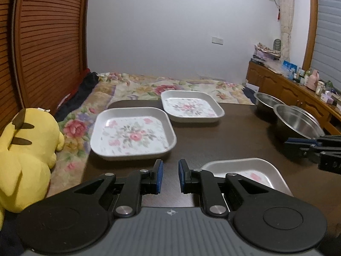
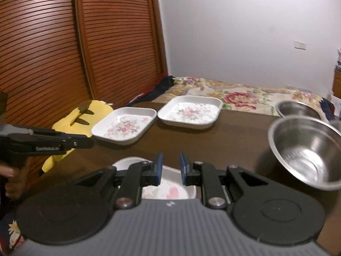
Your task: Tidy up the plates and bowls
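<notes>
Three square white plates with a pink flower print lie on a dark brown table [image 1: 245, 132]. The near-left plate [image 1: 133, 133] sits just ahead of my left gripper [image 1: 171, 176], which is open and holds nothing. A far plate [image 1: 191, 106] lies behind it. The third plate [image 1: 253, 173] lies at my right, partly under the left gripper's right finger. In the right wrist view my right gripper [image 2: 171, 169] is open above this third plate [image 2: 168, 188]. Steel bowls [image 2: 307, 149] stand at the right, the near one [image 1: 296, 121] in front of another [image 1: 266, 102].
A yellow plush toy [image 1: 25, 155] sits off the table's left edge on a flowered bedspread [image 1: 149, 87]. A slatted wooden door [image 2: 64, 42] stands at left. A wooden cabinet [image 1: 287, 87] with clutter runs along the right. The right gripper's body [image 1: 315, 149] shows at the left view's right edge.
</notes>
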Demonstrator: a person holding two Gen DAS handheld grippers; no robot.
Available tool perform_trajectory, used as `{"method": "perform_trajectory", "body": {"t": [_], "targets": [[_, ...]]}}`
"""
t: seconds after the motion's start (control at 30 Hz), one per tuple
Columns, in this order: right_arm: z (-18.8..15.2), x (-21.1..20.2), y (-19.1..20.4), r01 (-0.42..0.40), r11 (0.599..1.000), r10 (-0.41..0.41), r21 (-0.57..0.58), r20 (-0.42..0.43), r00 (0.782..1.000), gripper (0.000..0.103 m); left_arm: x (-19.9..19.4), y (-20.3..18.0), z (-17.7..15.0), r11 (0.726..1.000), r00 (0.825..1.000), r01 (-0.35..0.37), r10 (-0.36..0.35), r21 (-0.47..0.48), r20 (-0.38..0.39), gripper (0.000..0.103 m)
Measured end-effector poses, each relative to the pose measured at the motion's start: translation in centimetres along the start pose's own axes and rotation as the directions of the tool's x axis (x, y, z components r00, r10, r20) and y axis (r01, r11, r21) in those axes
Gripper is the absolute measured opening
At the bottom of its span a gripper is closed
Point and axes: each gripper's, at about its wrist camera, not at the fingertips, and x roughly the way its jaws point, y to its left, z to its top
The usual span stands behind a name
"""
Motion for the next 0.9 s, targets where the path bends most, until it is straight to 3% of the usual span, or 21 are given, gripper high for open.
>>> {"method": "perform_trajectory", "body": {"t": [0.43, 0.47, 0.53, 0.57, 0.9], "targets": [[5.2, 6.7, 2.2, -0.132, 0.989, 0.127, -0.067, -0.083, 0.988, 0.025, 3.6, 5.0, 3.5, 0.997, 0.998, -0.063, 0.062, -0.04, -0.005, 0.029], [5.5, 7.3, 2.3, -0.138, 0.988, 0.131, -0.071, -0.091, 0.987, 0.027, 3.9, 5.4, 3.7, 0.997, 0.998, -0.067, 0.067, -0.04, -0.006, 0.031], [6.1, 8.5, 2.5, -0.14, 0.987, 0.132, -0.074, -0.101, 0.986, 0.047, 4.7, 6.3, 4.1, 0.996, 0.997, -0.079, 0.078, -0.043, -0.008, 0.033], [6.4, 9.1, 2.5, -0.137, 0.988, 0.129, -0.074, -0.104, 0.986, 0.051, 5.2, 6.8, 4.3, 0.995, 0.996, -0.084, 0.084, -0.045, -0.009, 0.035], [6.8, 14.6, 3.7, -0.167, 0.981, 0.145, -0.099, -0.198, 0.969, 0.051, 8.3, 10.9, 4.4, 0.988, 0.994, -0.111, 0.107, -0.109, -0.038, 0.036]]}}
